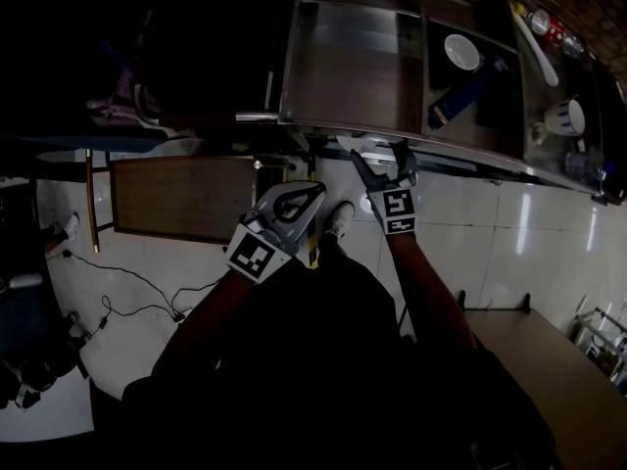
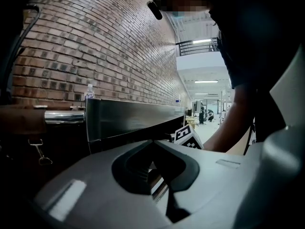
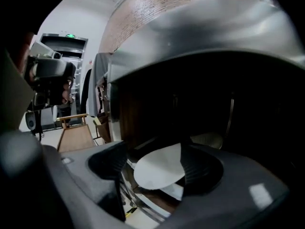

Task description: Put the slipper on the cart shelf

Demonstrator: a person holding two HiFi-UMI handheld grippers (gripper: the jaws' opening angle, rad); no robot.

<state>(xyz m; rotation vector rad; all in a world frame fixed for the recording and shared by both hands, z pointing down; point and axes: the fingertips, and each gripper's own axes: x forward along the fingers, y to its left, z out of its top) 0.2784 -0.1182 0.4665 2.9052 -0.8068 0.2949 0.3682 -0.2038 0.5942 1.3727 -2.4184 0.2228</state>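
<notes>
The white slipper lies on the cart's dark lower shelf, just beyond and between the wide-apart jaws of my right gripper; the pads do not press on it. In the head view the right gripper stands open at the cart's front edge, with a pale bit of the slipper at its tips. My left gripper hangs lower and left of it, over the floor, jaws together on nothing. From the left gripper view I see the cart's steel rim and the right gripper's marker cube.
The cart's top tray carries a white bowl, a blue object, a bottle and a white cup. A wooden stool stands left, cables lie on the floor, and a wooden table sits at lower right.
</notes>
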